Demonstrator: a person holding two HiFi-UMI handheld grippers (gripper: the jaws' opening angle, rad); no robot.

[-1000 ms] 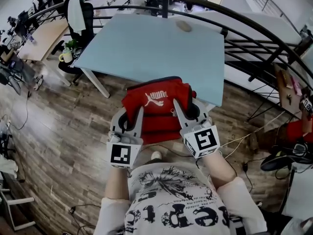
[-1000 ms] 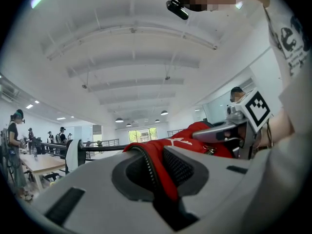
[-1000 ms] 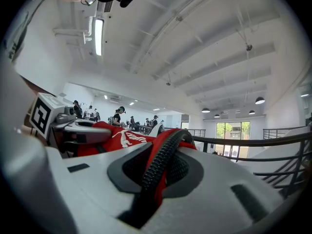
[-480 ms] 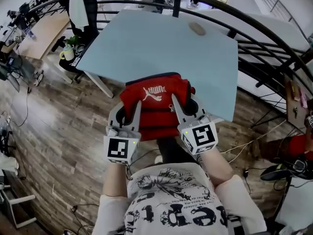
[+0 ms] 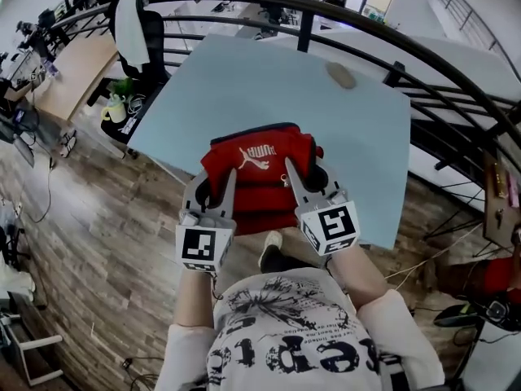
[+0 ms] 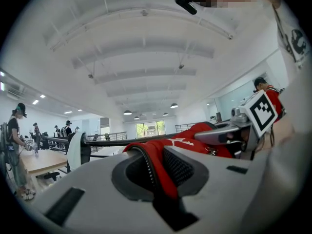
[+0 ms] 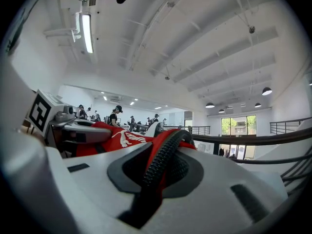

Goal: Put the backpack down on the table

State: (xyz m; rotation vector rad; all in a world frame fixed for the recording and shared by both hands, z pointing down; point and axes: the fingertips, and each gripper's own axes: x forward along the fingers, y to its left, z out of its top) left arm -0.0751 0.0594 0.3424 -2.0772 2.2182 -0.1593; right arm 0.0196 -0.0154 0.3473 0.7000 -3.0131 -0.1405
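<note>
Whereas a second ago the backpack (image 5: 259, 182) hung over bare floor, in the head view its far part now reaches over the near edge of the counter (image 5: 269, 88). The carry looks nearly done, and setting it down remains. The left gripper (image 5: 207, 190) and right gripper (image 5: 305, 177) hold it from either side. A small beige object (image 5: 340, 75) lies near the far edge, well apart, and a dark railing (image 5: 366, 43) curves behind; nothing blocks the near part.

In the left gripper view, the jaws are clamped on a red zippered fold of the backpack (image 6: 151, 165).

In the right gripper view, the jaws likewise pinch a red zippered edge (image 7: 163, 162).
</note>
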